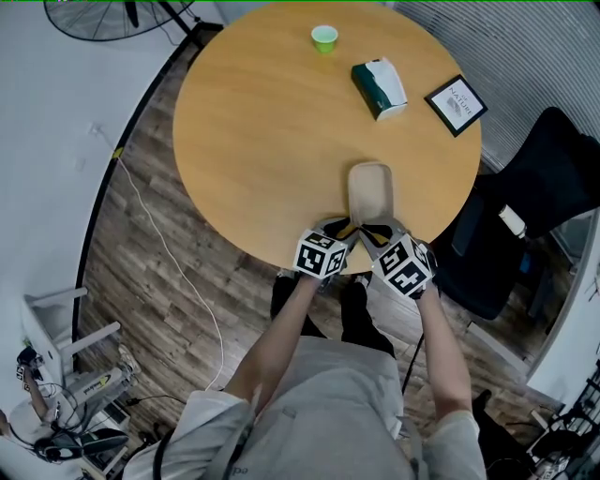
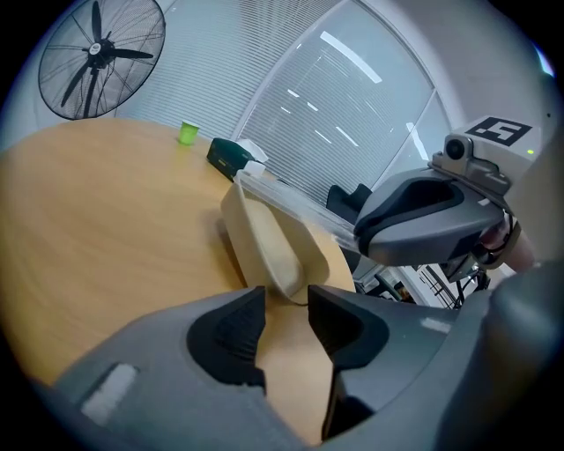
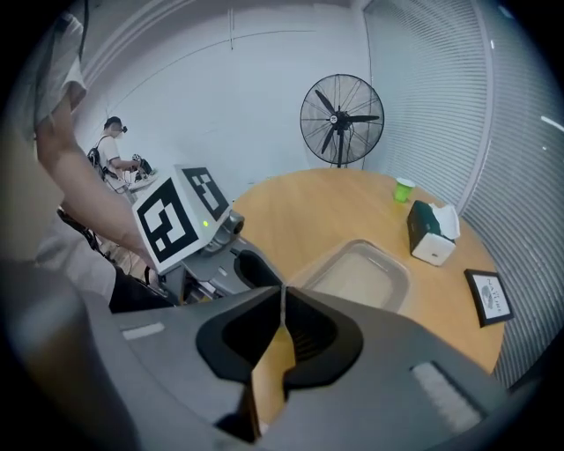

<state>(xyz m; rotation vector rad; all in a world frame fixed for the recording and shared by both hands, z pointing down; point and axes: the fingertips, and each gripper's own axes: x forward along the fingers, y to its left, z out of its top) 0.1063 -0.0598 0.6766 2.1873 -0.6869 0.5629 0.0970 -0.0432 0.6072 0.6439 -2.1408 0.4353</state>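
A shallow beige plastic container with a clear lid lies flat at the near edge of the round wooden table. Both grippers meet at its near end. My left gripper is open; in the left gripper view the container's rounded near end sits between the fingertips, with table showing through the gap. My right gripper is shut, and in its own view a thin clear edge of the container runs between the pressed pads. The right gripper's body shows in the left gripper view.
A small green cup, a green-and-white tissue box and a framed card stand on the far side of the table. A black chair is at the right, a floor fan at the back left, and a white cable on the floor.
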